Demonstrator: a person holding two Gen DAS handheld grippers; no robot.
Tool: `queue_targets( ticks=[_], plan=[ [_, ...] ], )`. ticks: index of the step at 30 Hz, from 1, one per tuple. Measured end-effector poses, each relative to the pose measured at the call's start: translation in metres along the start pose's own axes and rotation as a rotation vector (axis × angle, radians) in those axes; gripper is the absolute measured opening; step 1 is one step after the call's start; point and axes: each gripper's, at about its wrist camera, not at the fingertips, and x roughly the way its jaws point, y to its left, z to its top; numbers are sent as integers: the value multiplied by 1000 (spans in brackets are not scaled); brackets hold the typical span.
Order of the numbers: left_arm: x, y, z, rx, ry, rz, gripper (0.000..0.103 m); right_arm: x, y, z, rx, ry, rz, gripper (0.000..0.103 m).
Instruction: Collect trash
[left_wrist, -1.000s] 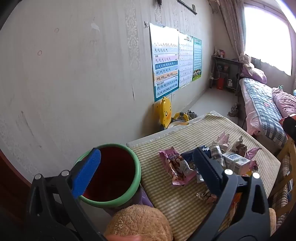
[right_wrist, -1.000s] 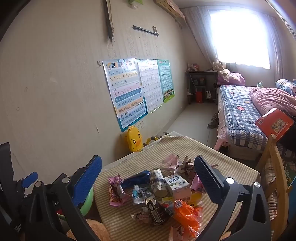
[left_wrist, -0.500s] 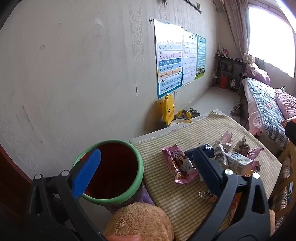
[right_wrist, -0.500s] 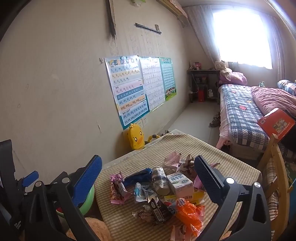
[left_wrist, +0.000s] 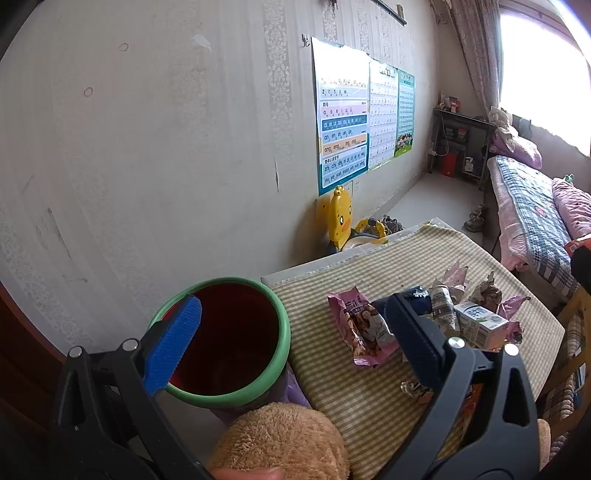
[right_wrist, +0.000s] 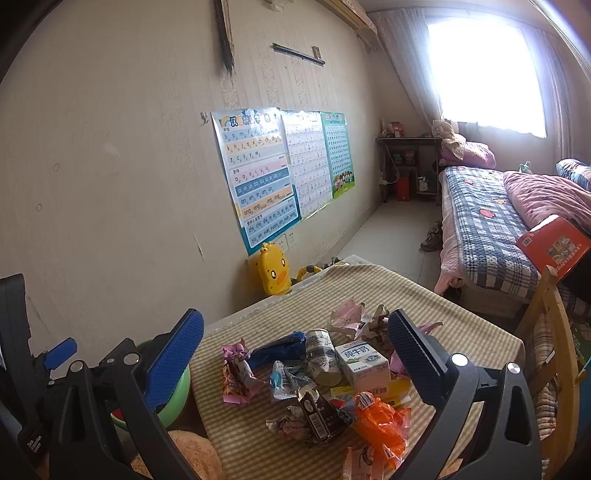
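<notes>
Both the left gripper (left_wrist: 291, 332) and right gripper (right_wrist: 295, 347) hover with jaws spread and empty, since the trash (right_wrist: 317, 384) lies heaped on the desk (right_wrist: 461, 332) beside the bin (left_wrist: 225, 336), ready for 1 short transfer.

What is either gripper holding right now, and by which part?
Nothing is held. The left gripper and right gripper both have their jaws spread wide with only air between them; the trash still lies on the table.
</notes>
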Motion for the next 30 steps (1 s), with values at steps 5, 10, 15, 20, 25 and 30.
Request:
queue_targets(
  ticks=[5,10,15,20,25,30],
  plan=[
    [0,0,0,0,2,2,98,0,0,0,-1,3,1,96],
    [0,2,1,-1,4,4,98,1,2,-1,-4,4,-1,96],
    [2,3,1,-1,7,6,98,1,2,0,-2,5,0,96],
    [4,2,1,-3,11,12,98,1,3,0,-2,6,1,96],
    [5,3,2,-3,15,17,98,3,5,-1,-6,10,3,96],
    [6,3,2,-3,16,19,98,5,7,-1,-7,13,5,96]
  ],
)
